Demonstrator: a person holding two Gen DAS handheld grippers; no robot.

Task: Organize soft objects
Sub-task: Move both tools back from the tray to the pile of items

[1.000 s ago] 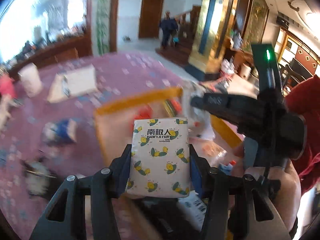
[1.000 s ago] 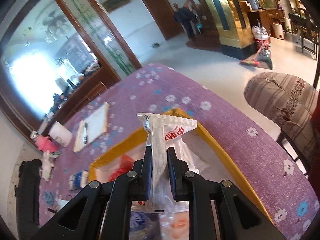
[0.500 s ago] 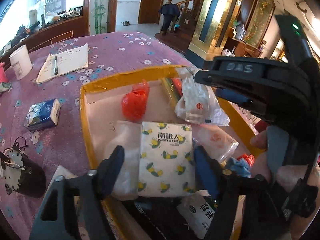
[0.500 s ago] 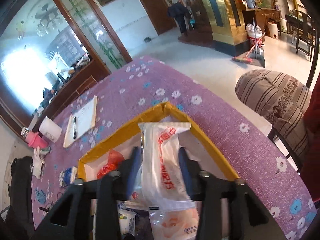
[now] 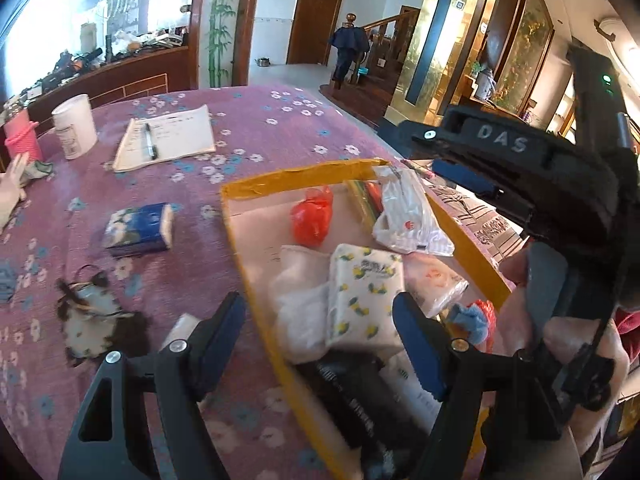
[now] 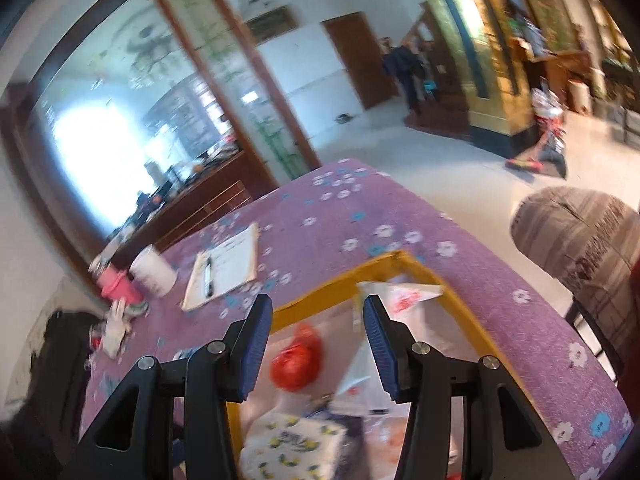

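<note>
Though crowded, tray [image 5: 304, 178] with tissue pack [image 5: 362, 300]

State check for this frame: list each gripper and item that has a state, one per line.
Left gripper: open, empty.
Right gripper: open, empty.
Lemon-print tissue pack: lying in the tray, released.
Clear plastic bag with red print: lying at the tray's far corner, released.
Red plastic bag: crumpled, in the tray.
Yellow-rimmed cardboard tray: open-topped, partly filled.
Blue tissue pack: on the purple tablecloth, outside the tray.

Bright window glare (right view blurred)
</note>
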